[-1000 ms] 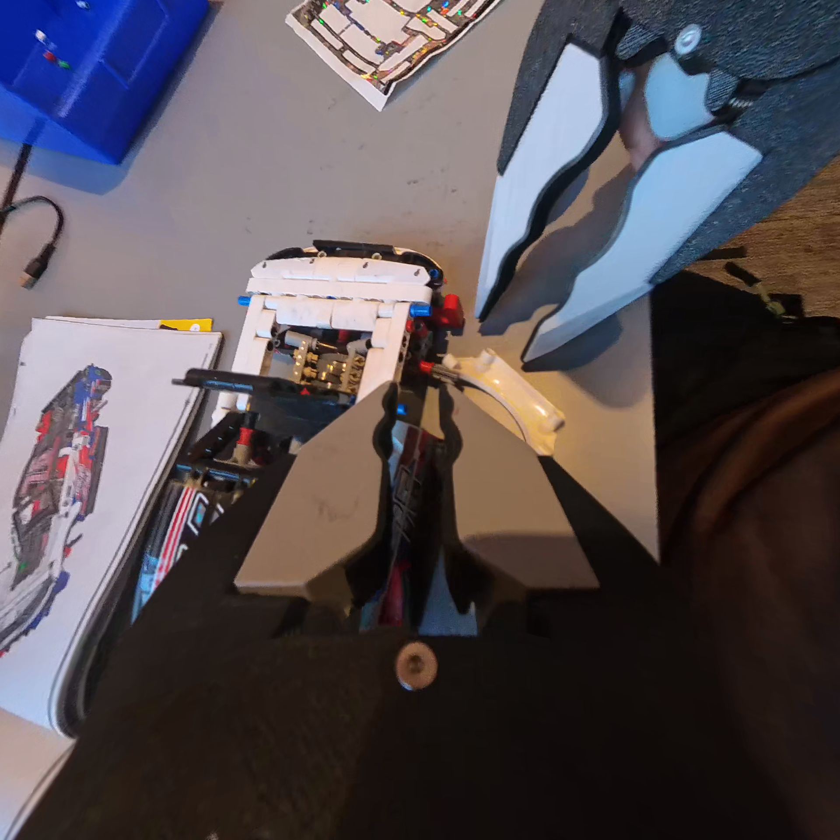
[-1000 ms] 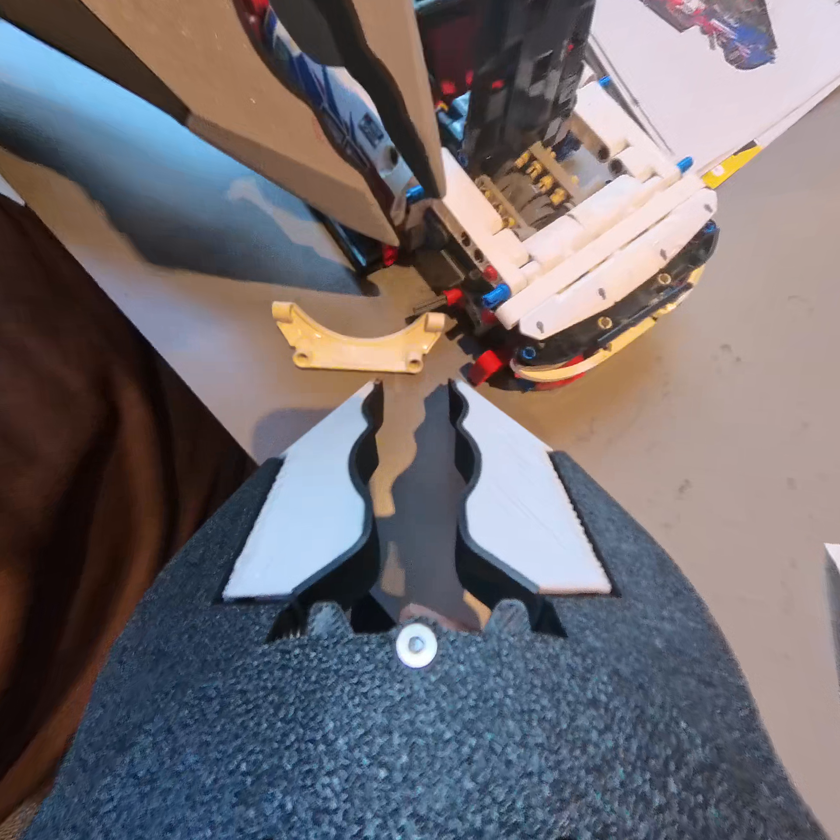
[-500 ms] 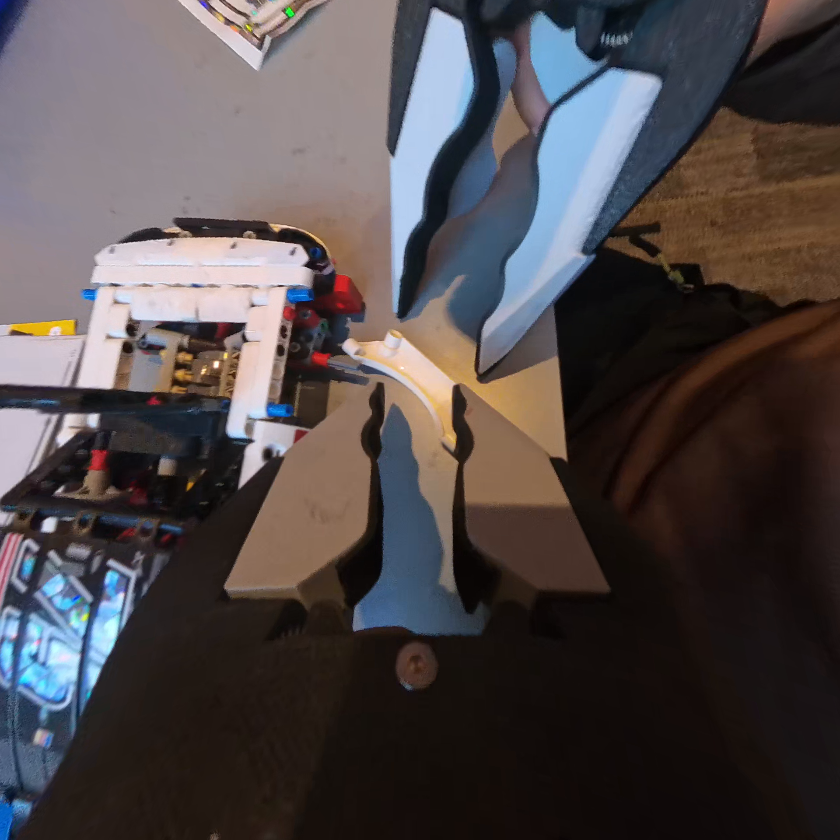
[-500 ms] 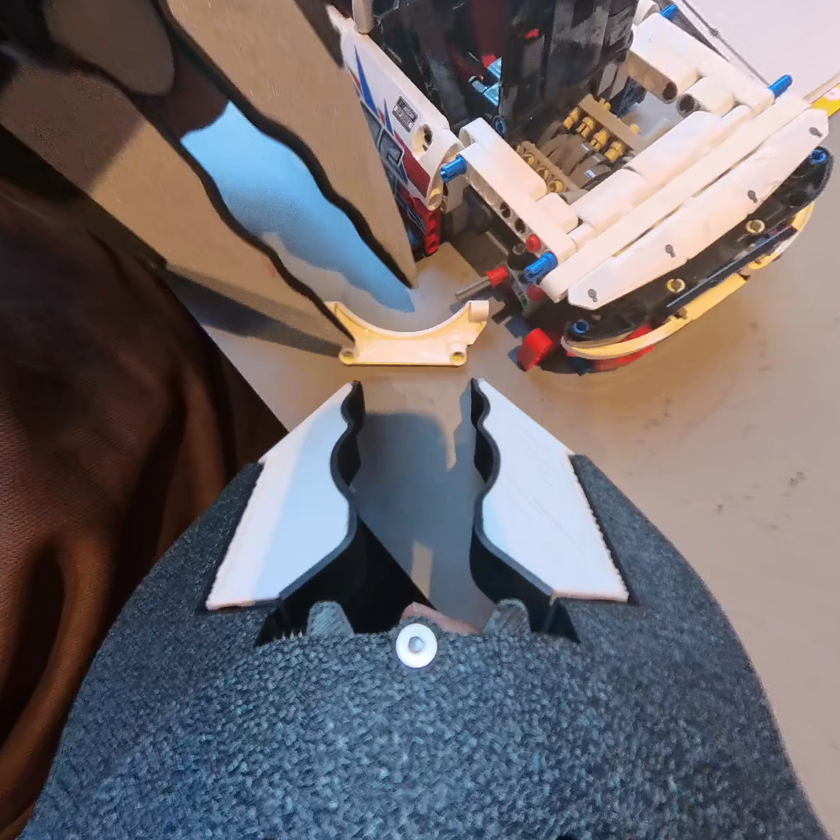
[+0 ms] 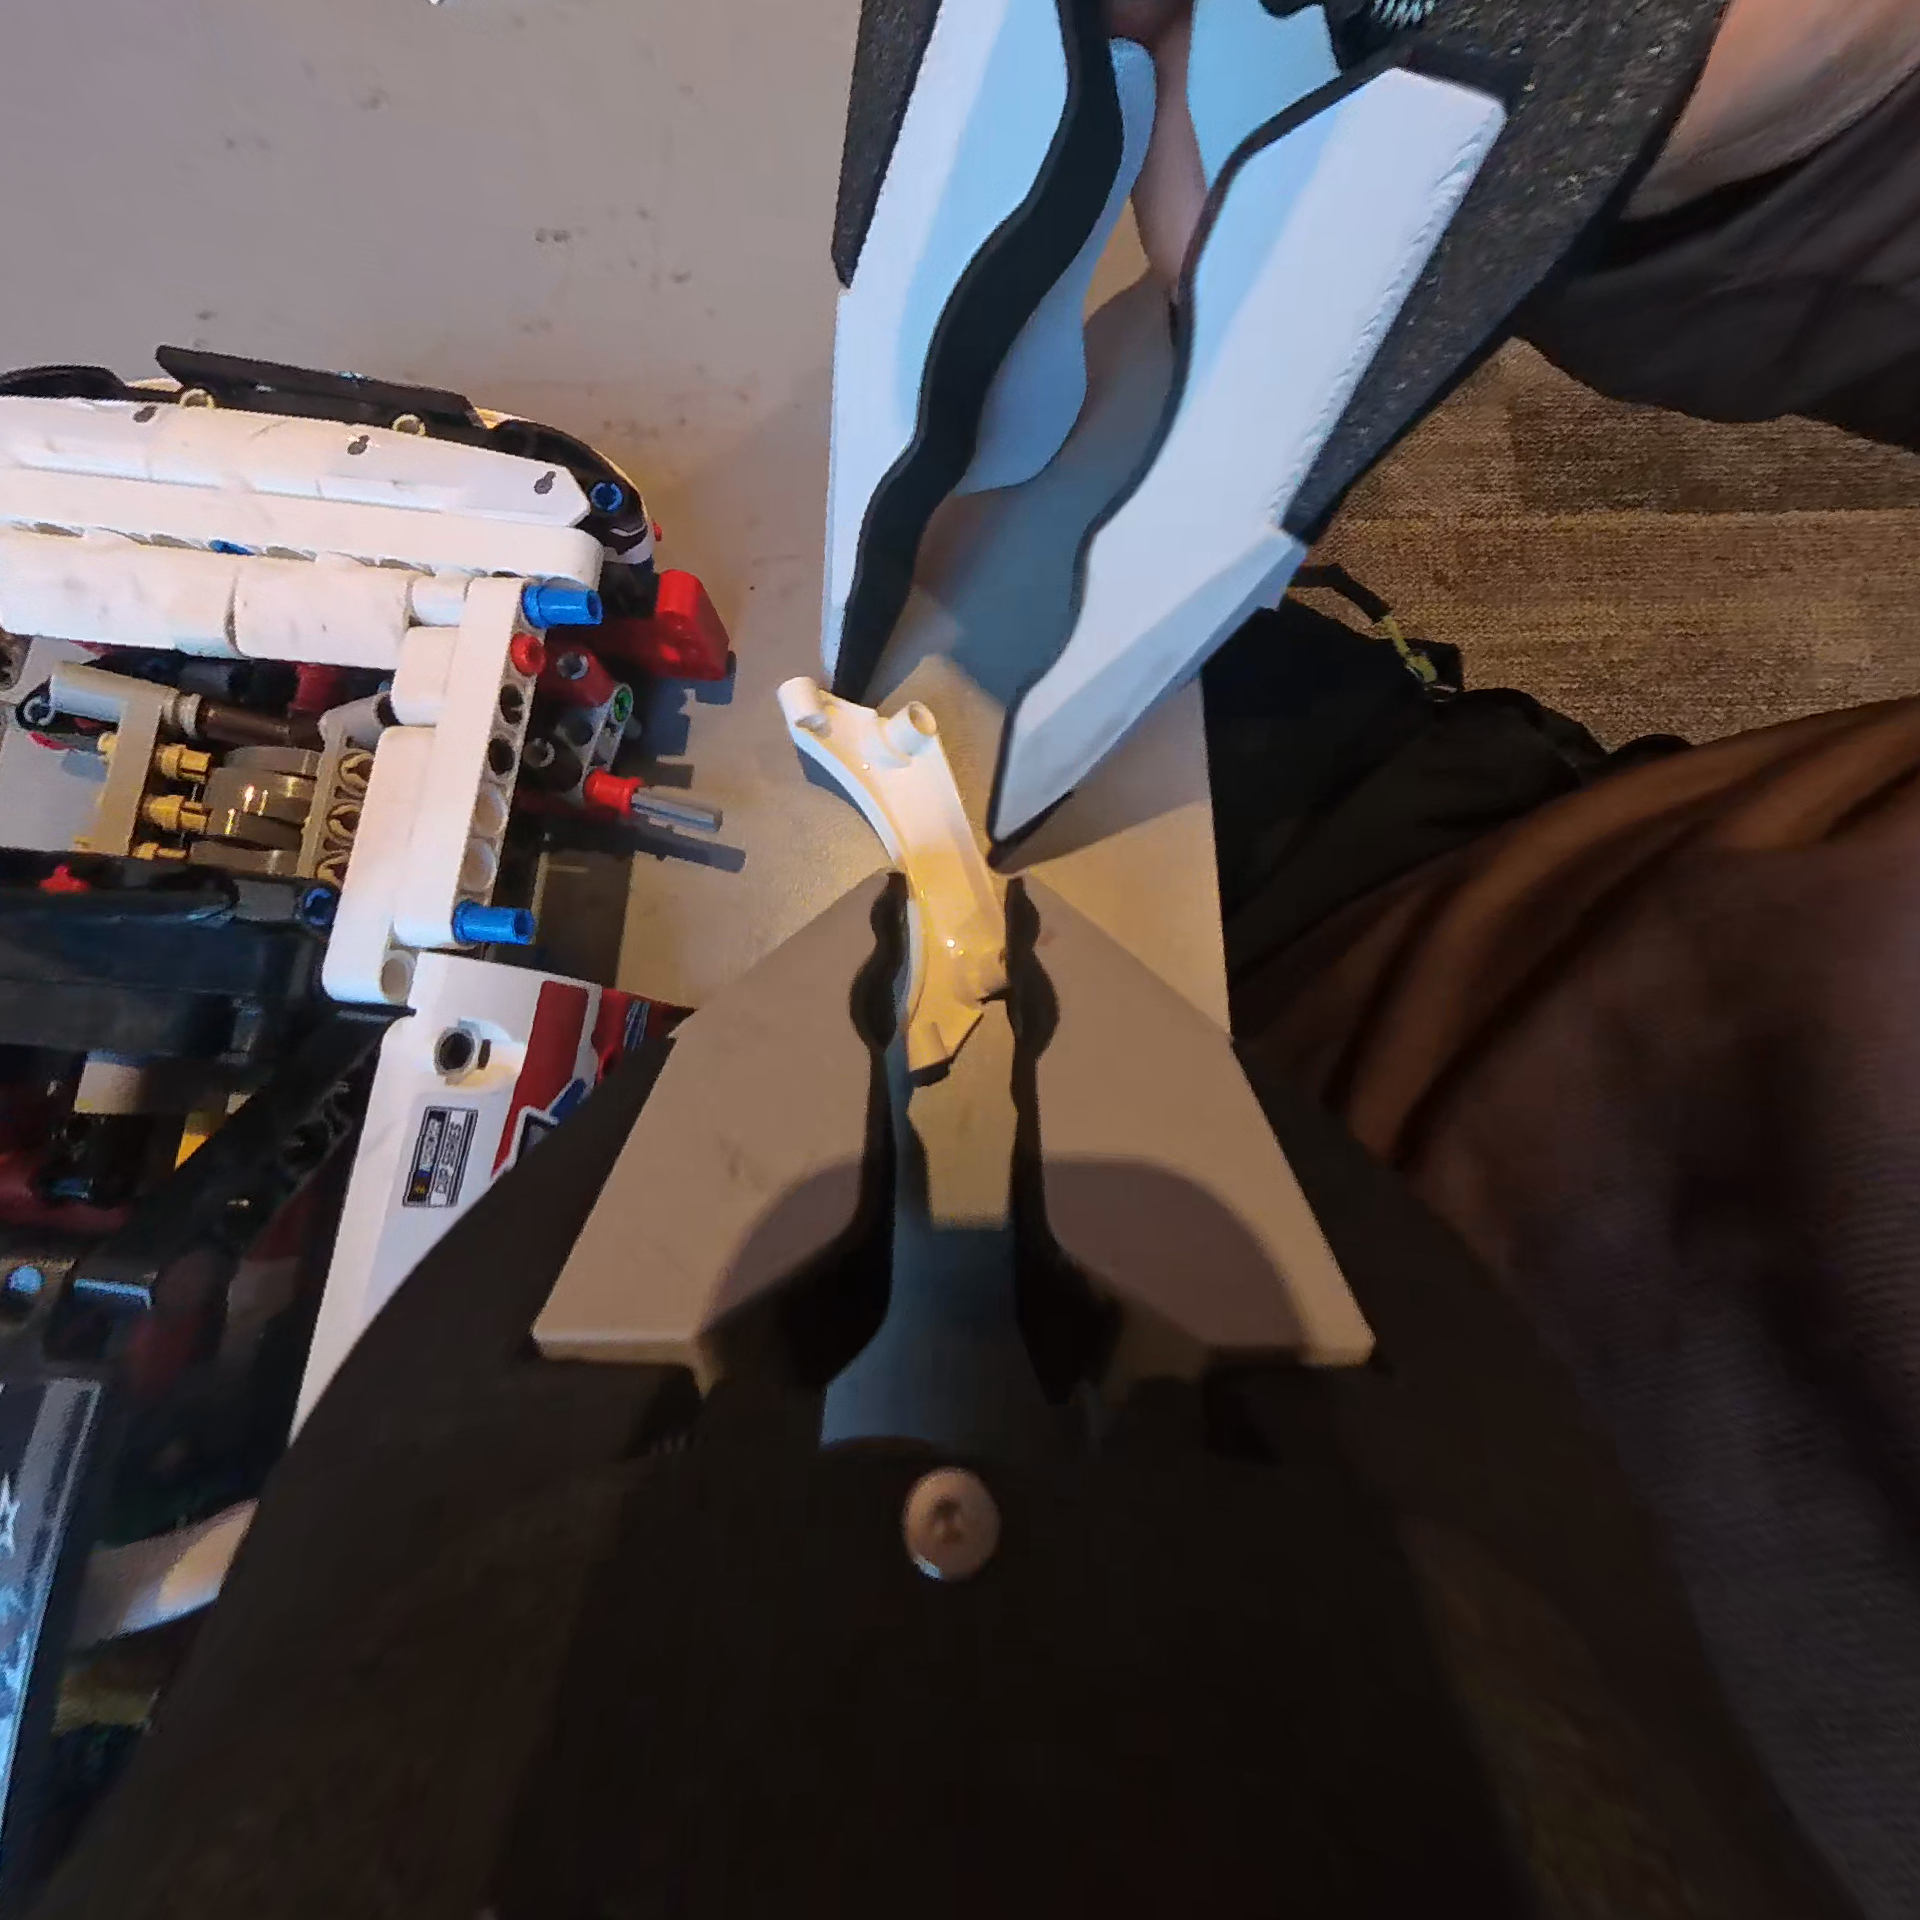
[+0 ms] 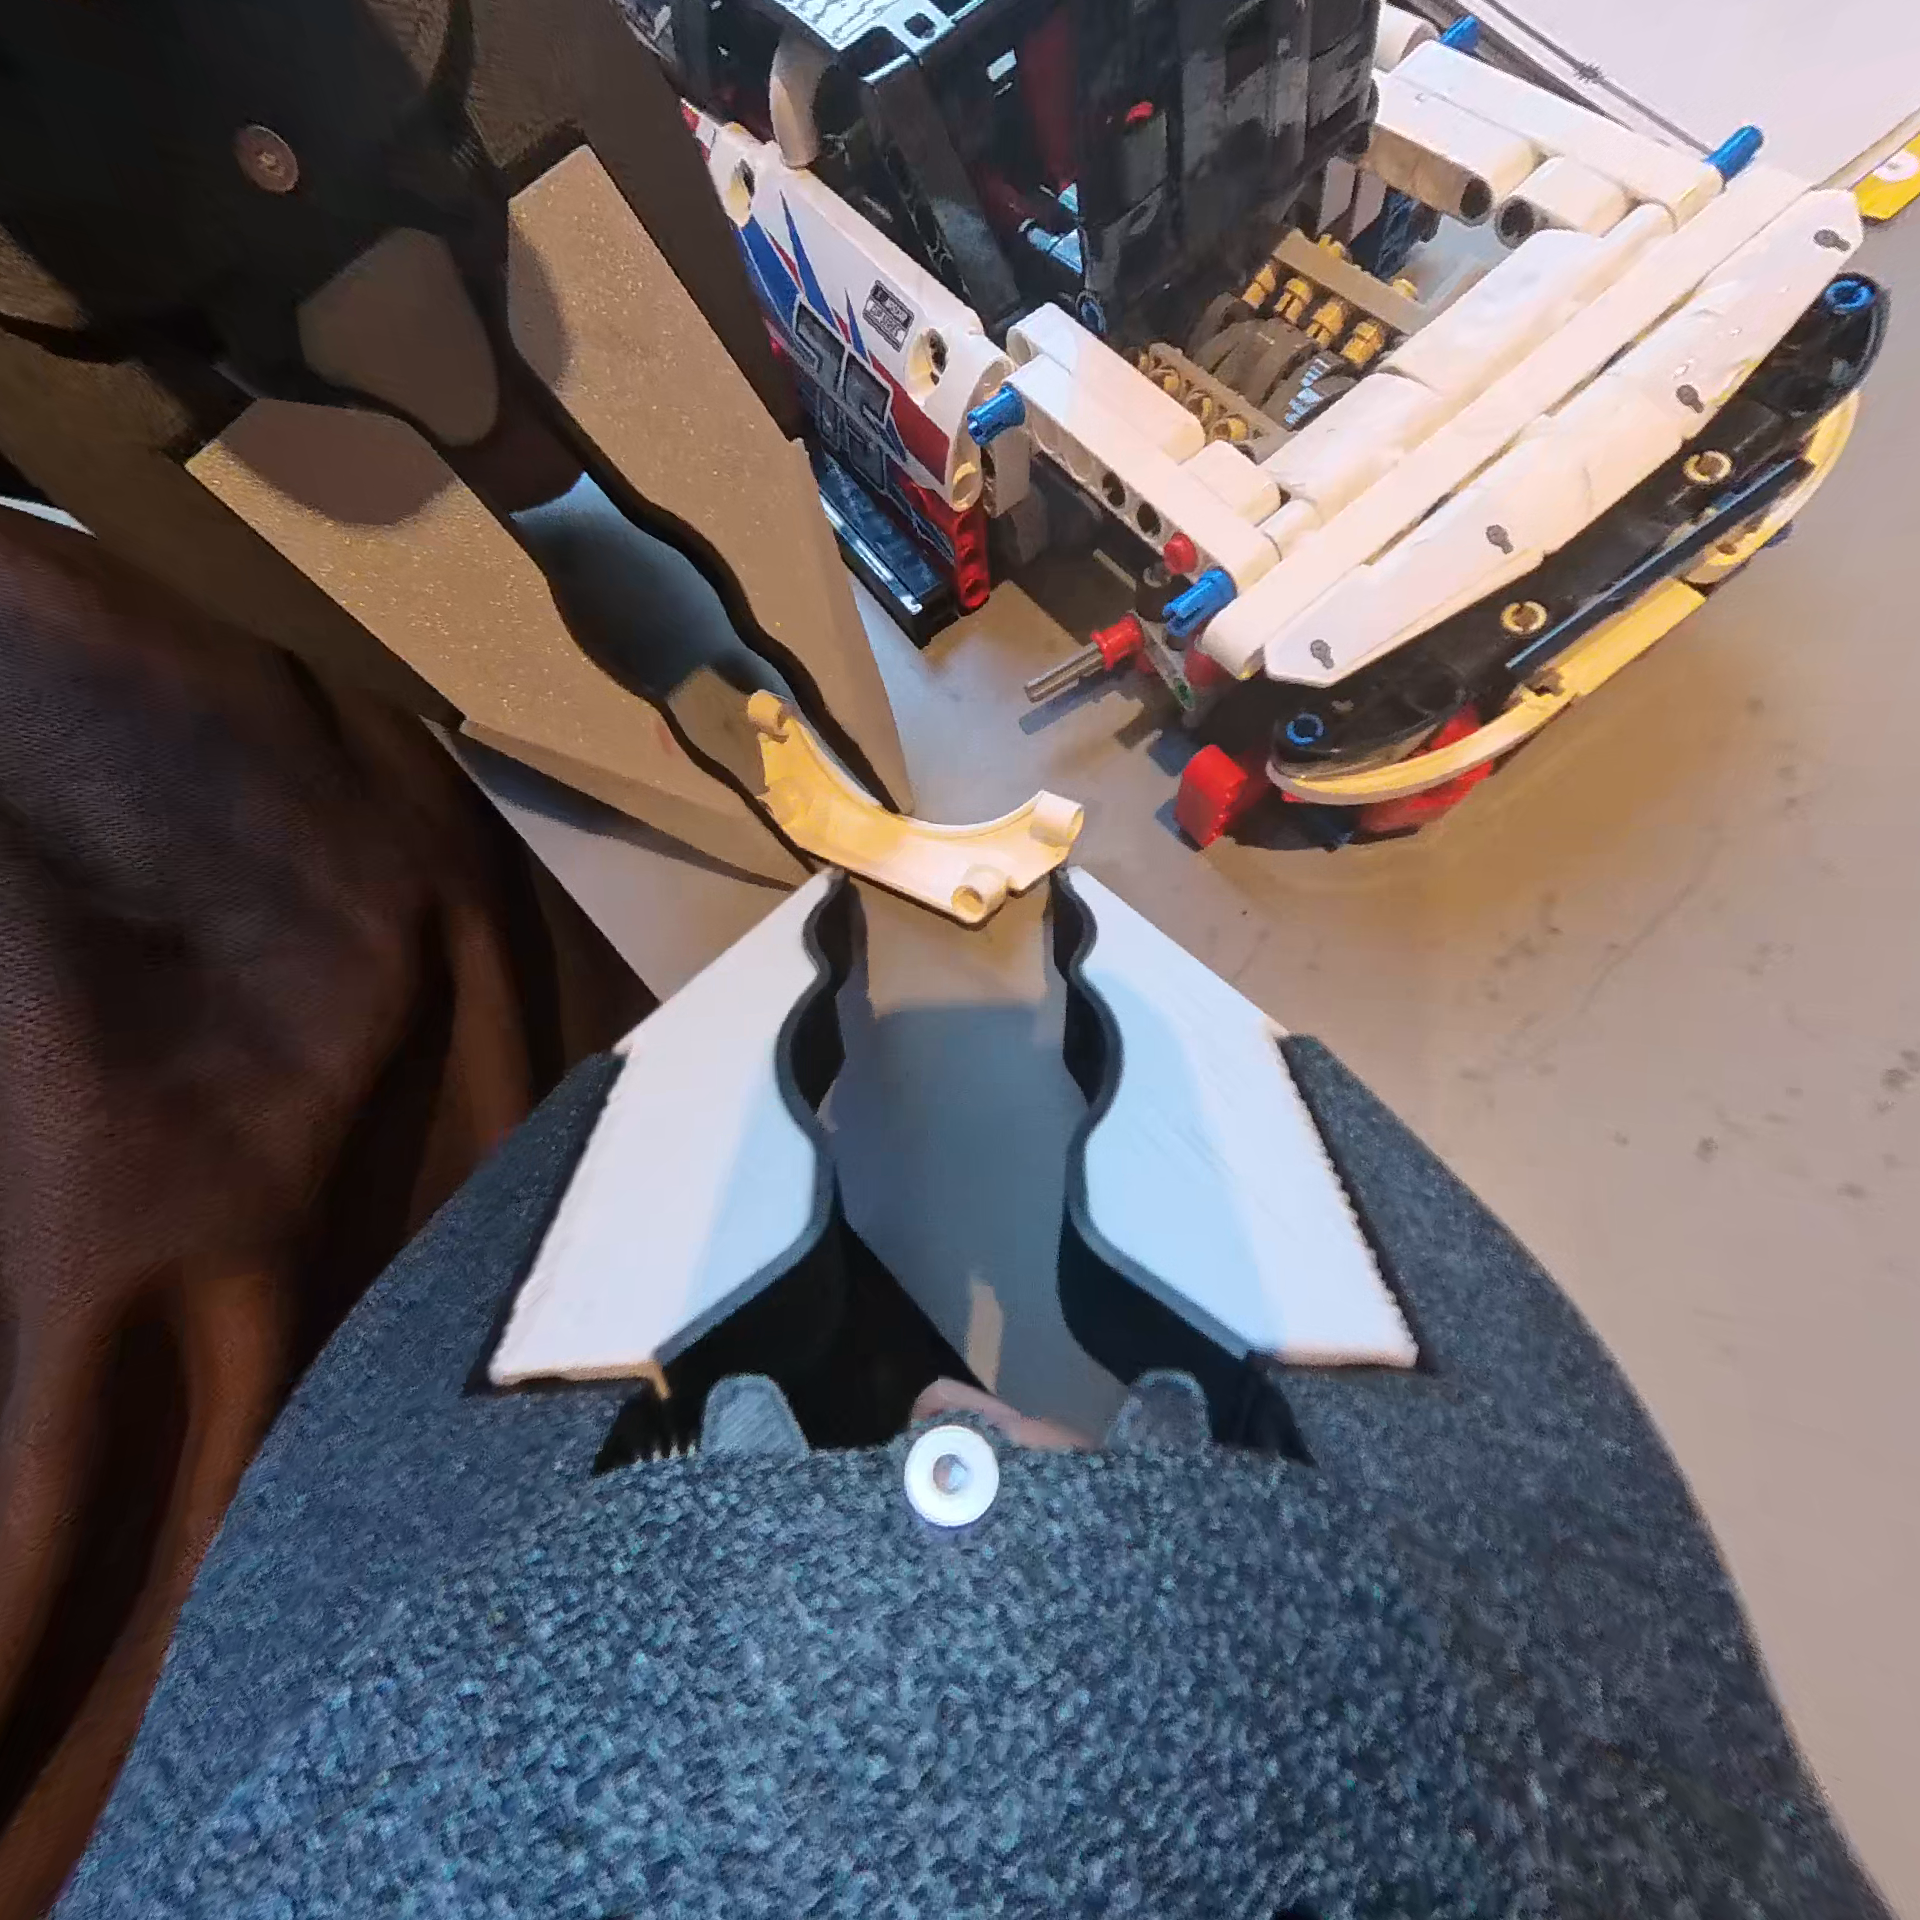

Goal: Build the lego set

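Note:
A white curved arch piece [image 5: 940, 883] lies near the table's edge, beside the rear corner of the half-built white, black and red lego car [image 5: 447, 748]. My left gripper [image 5: 951, 883], with grey fingers, is closed around one end of the arch. My right gripper [image 6: 948, 883], with white fingers, is open. Its tips straddle the arch's other end [image 6: 977, 868] without clamping it. In the right wrist view the car [image 6: 1351, 468] sits just beyond, and the left gripper [image 6: 852, 831] comes in from the upper left. In the left wrist view the right gripper [image 5: 920, 764] comes down from above.
The grey table's edge [image 5: 1216, 935] runs right beside the arch. Beyond it are a person's brown clothing [image 5: 1610, 1143], a black bag [image 5: 1351, 727] and carpet. A red and grey axle pin [image 6: 1091, 649] sticks out of the car toward the arch. A yellow booklet corner [image 6: 1891, 177] shows far right. My left and right fingertips are right by each other.
My left gripper let go of the car, moved right to the arch and closed on its end; the arch has turned. My right gripper moved in and opened wider around the other end.

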A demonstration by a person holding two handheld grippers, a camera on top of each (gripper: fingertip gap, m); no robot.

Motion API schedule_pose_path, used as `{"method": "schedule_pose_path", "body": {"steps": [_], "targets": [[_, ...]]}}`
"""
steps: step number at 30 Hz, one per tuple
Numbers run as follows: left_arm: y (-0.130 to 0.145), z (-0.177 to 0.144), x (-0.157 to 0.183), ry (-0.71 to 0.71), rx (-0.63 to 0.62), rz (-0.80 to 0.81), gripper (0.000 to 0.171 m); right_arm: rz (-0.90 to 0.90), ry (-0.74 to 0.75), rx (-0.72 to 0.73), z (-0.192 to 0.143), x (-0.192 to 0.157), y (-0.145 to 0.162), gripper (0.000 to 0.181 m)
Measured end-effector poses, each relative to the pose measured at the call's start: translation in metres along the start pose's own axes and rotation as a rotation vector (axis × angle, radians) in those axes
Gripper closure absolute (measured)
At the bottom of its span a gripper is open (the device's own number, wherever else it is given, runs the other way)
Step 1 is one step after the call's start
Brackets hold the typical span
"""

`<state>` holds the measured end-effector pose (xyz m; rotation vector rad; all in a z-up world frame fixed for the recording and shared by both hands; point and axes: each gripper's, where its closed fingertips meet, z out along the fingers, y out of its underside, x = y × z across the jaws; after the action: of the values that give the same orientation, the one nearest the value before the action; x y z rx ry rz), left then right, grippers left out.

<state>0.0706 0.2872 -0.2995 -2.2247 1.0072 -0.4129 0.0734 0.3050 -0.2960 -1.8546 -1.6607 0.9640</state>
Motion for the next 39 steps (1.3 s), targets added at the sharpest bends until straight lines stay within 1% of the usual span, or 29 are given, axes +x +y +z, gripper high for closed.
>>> {"method": "schedule_pose_path", "body": {"steps": [11,13,14,15,17,18,19,20,24,28,31,36,37,39], "targets": [[0.007,-0.007,0.003,0.022,0.02,0.017,0.154,0.018,-0.039,0.011,0.006,-0.004,-0.005,0.15],[0.007,-0.007,0.002,0.009,0.025,0.026,0.153,0.015,-0.035,0.007,0.005,-0.005,-0.003,0.157],[0.007,-0.008,0.001,-0.005,0.027,0.028,0.151,0.013,-0.03,0.003,0.005,-0.004,-0.002,0.167],[0.007,-0.008,-0.001,-0.022,0.027,0.032,0.147,0.012,-0.029,-0.001,0.004,-0.005,-0.001,0.173],[0.007,-0.008,-0.001,-0.04,0.027,0.052,0.145,0.02,-0.042,-0.001,0.004,-0.007,0.001,0.173],[0.007,-0.008,0.0,-0.035,0.028,0.061,0.148,0.022,-0.05,-0.004,0.003,-0.009,0.001,0.172],[0.007,-0.008,0.003,-0.017,0.029,0.063,0.154,0.017,-0.043,-0.007,0.003,-0.009,0.002,0.169],[0.007,-0.008,0.004,-0.007,0.033,0.052,0.156,0.008,-0.028,-0.005,0.002,-0.007,0.001,0.167],[0.007,-0.007,0.005,0.035,0.051,0.003,0.157,-0.005,-0.037,0.025,-0.001,-0.009,-0.003,0.164],[0.007,-0.007,0.005,0.019,0.055,0.04,0.157,0.011,-0.06,0.01,0.004,-0.01,-0.001,0.156],[0.007,-0.008,0.006,-0.001,0.055,0.068,0.157,-0.028,-0.026,-0.002,0.006,-0.008,-0.002,0.164],[0.006,-0.01,0.005,-0.042,0.073,0.103,0.158,-0.082,0.007,0.023,0.004,-0.009,-0.005,0.165],[0.004,-0.011,0.004,-0.044,0.08,0.09,0.165,-0.078,0.005,0.024,0.004,-0.009,-0.005,0.166],[0.001,-0.013,0.004,-0.004,0.102,0.011,0.169,-0.044,-0.024,0.035,0.002,-0.011,-0.004,0.167]]}}
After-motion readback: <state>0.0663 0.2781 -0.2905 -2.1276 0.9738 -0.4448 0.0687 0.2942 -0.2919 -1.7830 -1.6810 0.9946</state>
